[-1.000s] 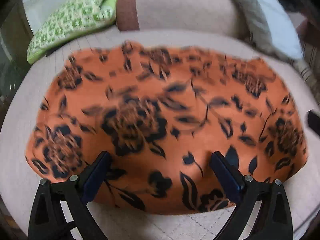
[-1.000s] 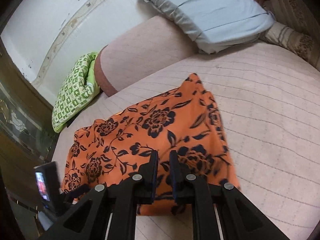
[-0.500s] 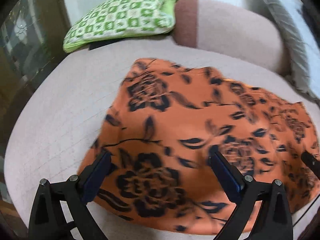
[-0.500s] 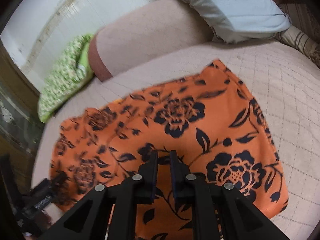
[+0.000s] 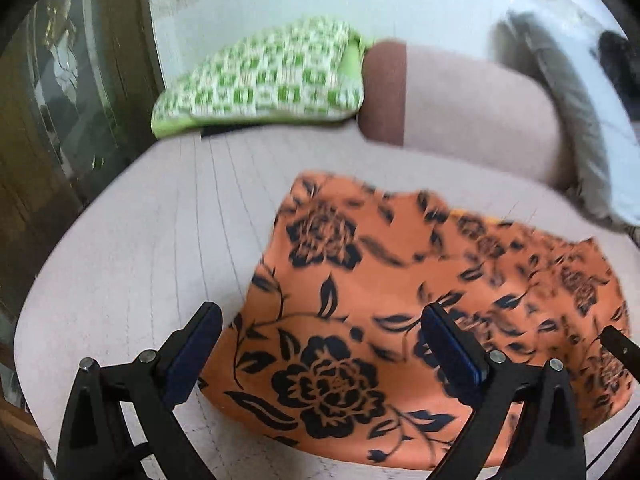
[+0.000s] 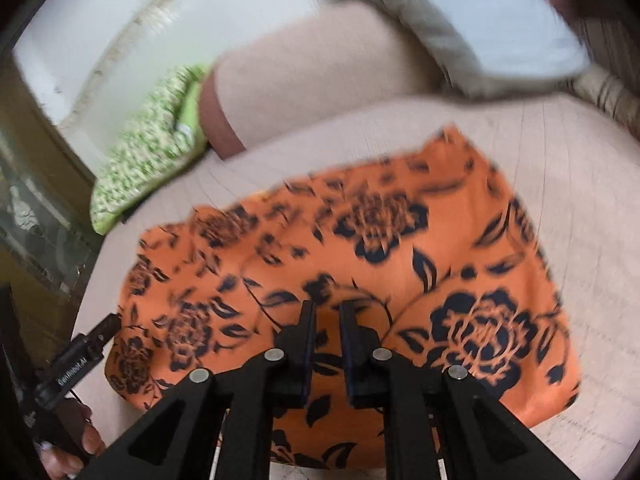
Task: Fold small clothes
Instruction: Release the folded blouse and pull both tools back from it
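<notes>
An orange cloth with black flowers (image 5: 400, 312) lies spread flat on the beige bed; it also shows in the right wrist view (image 6: 360, 260). My left gripper (image 5: 320, 332) is open and empty, held above the cloth's near left corner. My right gripper (image 6: 327, 316) has its jaws almost together with a narrow gap and nothing between them, above the cloth's near middle. The left gripper also shows at the lower left of the right wrist view (image 6: 76, 364), by the cloth's left edge.
A green checked pillow (image 5: 264, 80) lies at the back left of the bed. A beige bolster (image 5: 472, 108) lies behind the cloth. A grey-white pillow (image 6: 480, 28) sits at the back right. A dark wooden cabinet (image 5: 60, 100) stands to the left.
My left gripper has swung left, from over the cloth's middle to its left corner. My right gripper has moved in over the cloth. Both jaws kept their openings.
</notes>
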`<action>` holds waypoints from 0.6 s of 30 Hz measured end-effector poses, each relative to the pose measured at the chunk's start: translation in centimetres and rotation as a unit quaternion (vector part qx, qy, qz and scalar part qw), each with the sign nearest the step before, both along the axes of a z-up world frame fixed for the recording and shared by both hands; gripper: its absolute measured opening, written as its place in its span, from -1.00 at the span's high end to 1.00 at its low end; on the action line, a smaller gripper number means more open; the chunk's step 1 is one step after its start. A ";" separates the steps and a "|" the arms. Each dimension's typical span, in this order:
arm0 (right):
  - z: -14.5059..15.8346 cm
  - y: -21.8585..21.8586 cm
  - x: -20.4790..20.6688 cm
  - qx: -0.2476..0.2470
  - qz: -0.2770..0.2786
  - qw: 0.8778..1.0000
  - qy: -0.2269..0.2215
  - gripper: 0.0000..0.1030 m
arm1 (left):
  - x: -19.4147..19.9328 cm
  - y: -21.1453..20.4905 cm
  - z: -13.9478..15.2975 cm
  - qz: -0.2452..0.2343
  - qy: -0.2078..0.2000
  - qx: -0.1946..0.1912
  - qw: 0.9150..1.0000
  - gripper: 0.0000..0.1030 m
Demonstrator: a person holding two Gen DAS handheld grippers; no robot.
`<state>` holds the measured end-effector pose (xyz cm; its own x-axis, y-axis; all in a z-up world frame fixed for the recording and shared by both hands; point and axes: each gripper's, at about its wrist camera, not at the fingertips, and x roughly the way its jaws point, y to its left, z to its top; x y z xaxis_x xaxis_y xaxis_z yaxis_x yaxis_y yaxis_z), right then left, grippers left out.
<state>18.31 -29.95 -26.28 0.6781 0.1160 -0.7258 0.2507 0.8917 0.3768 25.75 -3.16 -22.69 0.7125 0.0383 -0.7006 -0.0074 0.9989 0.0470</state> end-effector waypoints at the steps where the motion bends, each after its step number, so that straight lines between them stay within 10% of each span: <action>1: 0.4 0.1 -0.2 -0.008 0.000 1.000 -0.012 0.73 | -0.3 -0.3 0.5 -0.003 -0.007 -0.003 1.000 -0.95; 13: 3.5 -2.0 -5.1 -0.025 -0.023 0.995 -0.098 0.70 | -3.5 -2.8 2.8 -0.036 -0.040 -0.018 0.998 -0.95; 17: 4.0 -2.9 -6.8 -0.017 -0.027 0.992 -0.119 -0.52 | -4.3 -3.6 2.7 -0.042 -0.038 -0.015 0.998 -0.95; 18: 4.1 -3.3 -7.3 -0.010 -0.032 0.991 -0.130 -0.54 | -4.5 -3.7 2.6 -0.043 -0.038 -0.014 0.998 -0.95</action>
